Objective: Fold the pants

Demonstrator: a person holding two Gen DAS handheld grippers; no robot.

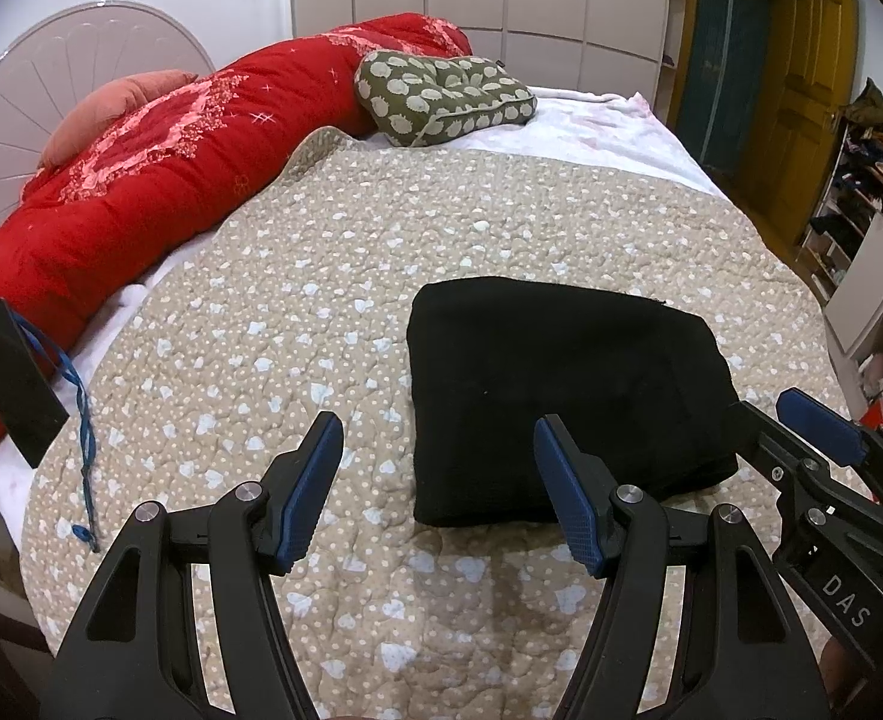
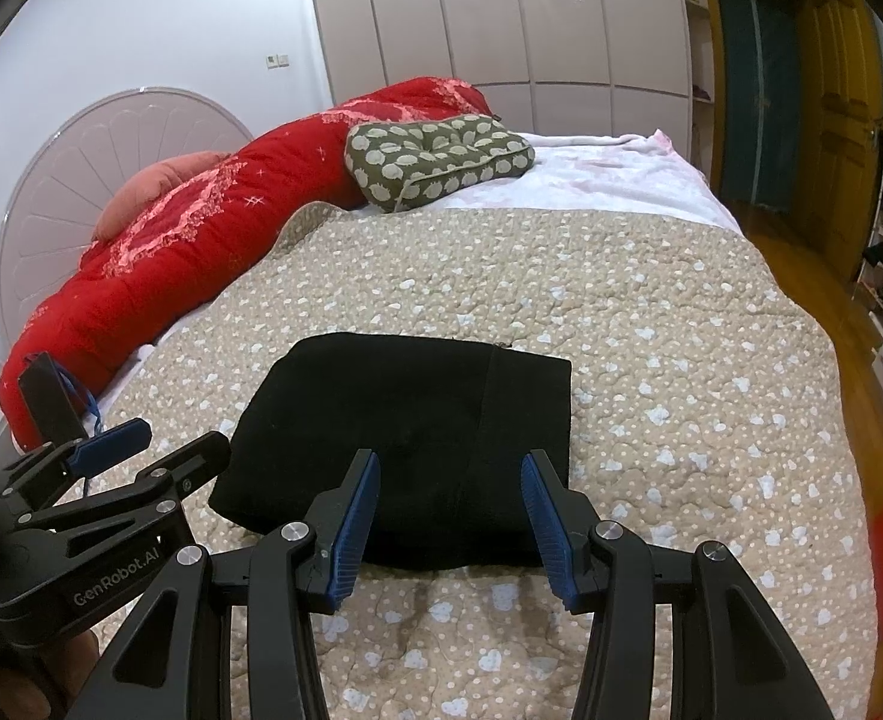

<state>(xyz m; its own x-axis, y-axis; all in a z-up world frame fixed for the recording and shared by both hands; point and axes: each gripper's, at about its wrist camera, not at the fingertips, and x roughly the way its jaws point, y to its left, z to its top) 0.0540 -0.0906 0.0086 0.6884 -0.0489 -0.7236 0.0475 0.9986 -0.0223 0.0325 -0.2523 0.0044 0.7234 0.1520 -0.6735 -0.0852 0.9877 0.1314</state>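
Note:
The black pants [image 1: 567, 396] lie folded into a compact rectangle on the beige quilted bedspread [image 1: 333, 276]; they also show in the right wrist view [image 2: 405, 438]. My left gripper [image 1: 438, 468] is open and empty, hovering just before the pants' near left edge. My right gripper [image 2: 450, 498] is open and empty, over the pants' near edge. It also shows at the right of the left wrist view [image 1: 801, 420], beside the pants' right edge. The left gripper shows at the left of the right wrist view [image 2: 153, 444].
A red quilt [image 1: 141, 180] runs along the bed's left side by the headboard [image 1: 51, 60]. A green patterned cushion [image 1: 441, 96] lies at the far end. A black device with a blue cord [image 1: 15, 372] lies at the left. Wardrobe, wooden door and shelves [image 1: 861, 180] stand at the right.

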